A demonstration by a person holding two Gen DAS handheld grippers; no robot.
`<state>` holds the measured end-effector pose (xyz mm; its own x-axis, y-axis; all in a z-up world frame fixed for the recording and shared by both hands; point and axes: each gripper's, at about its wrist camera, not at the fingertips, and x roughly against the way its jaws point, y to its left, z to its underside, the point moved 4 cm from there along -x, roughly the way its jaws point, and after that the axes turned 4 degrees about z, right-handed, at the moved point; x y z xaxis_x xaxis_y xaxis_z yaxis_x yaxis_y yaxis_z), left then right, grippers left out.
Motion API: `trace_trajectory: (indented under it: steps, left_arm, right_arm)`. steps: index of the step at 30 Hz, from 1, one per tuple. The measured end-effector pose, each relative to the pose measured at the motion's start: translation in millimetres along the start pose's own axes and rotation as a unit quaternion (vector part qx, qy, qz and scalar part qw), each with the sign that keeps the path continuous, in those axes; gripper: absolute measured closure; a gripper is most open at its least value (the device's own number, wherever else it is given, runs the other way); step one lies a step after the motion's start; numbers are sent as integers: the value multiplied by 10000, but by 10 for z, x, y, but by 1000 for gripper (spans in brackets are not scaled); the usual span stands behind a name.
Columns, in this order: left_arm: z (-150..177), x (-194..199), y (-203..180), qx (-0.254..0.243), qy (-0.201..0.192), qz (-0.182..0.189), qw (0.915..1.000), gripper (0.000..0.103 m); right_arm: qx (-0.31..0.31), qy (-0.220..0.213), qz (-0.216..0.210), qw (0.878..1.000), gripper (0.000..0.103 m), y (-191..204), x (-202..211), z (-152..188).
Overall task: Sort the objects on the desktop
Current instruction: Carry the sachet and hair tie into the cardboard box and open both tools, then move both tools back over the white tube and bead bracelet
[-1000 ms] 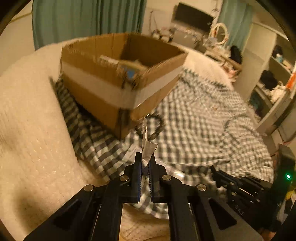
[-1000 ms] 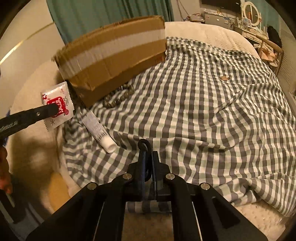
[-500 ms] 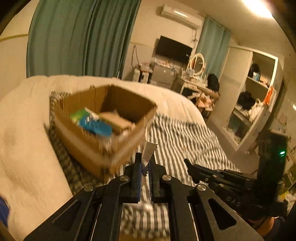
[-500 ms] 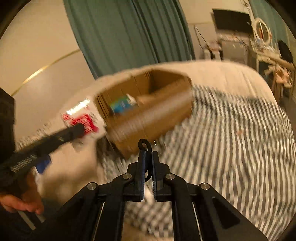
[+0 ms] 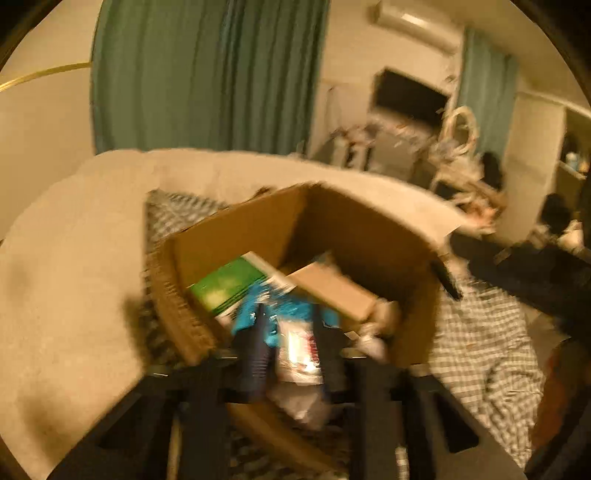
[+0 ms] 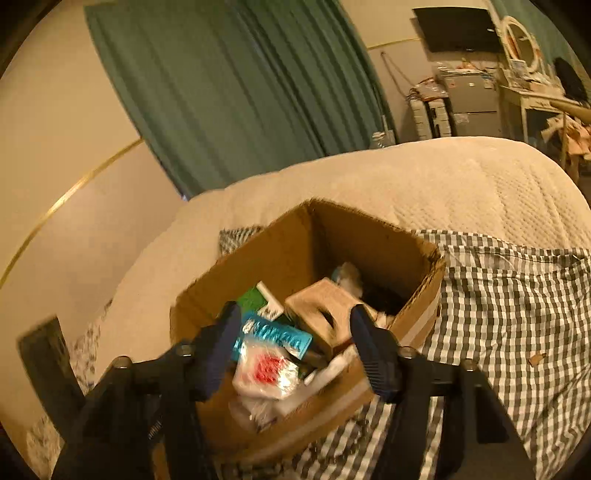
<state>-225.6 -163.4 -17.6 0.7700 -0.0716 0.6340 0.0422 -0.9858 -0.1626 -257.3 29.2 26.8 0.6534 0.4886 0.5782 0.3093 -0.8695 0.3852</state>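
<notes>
An open cardboard box (image 5: 369,236) (image 6: 288,258) stands on the bed, holding a green box (image 5: 225,284) (image 6: 253,299), a blue packet (image 5: 266,314) (image 6: 275,336) and a small brown carton (image 5: 332,291) (image 6: 321,310). A white sachet with a red print (image 5: 299,350) (image 6: 267,369) lies on top of them near the front wall. My left gripper (image 5: 290,328) hovers open over the box, and the sachet shows loose between its fingers. My right gripper (image 6: 291,332) is wide open above the same spot, holding nothing. The left wrist view is blurred.
The box sits on a grey checked cloth (image 6: 509,302) spread over a cream bedspread (image 6: 424,177). A green curtain (image 6: 240,92) hangs behind. A TV (image 6: 458,29), cluttered desk (image 5: 461,173) and white shelves (image 5: 543,147) stand at the right. A black gripper body (image 5: 524,273) reaches in from the right.
Both grippers have swung up over the box and opened. The left one let go of the sachet, which now lies in the box. The black ring has left the right gripper.
</notes>
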Motion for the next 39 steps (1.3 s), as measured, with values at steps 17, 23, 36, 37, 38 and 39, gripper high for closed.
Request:
trace_trajectory:
  steps: [17, 23, 36, 37, 38, 39]
  left_arm:
    - [600, 612, -271, 620, -337, -391, 9967, 13]
    - [1344, 490, -386, 1390, 296, -728, 9872, 9]
    - [2169, -190, -807, 777, 904, -1467, 9820, 38]
    - [2160, -201, -814, 706, 912, -1463, 9825, 54]
    - [2150, -205, -821, 629, 905, -1452, 9832, 68]
    - [2134, -201, -819, 562, 903, -1431, 9840, 72]
  right_arm:
    - [1224, -151, 1524, 9806, 37, -572, 972, 988]
    - [733, 300, 1567, 9845, 37, -1080, 845, 1396]
    - [770, 598, 940, 9908, 31, -1203, 596, 1513]
    - [695, 595, 910, 9916, 31, -1227, 590, 1510]
    - [613, 592, 863, 9926, 31, -1264, 586, 1501]
    - [588, 603, 842, 9929, 31, -1266, 597, 1509]
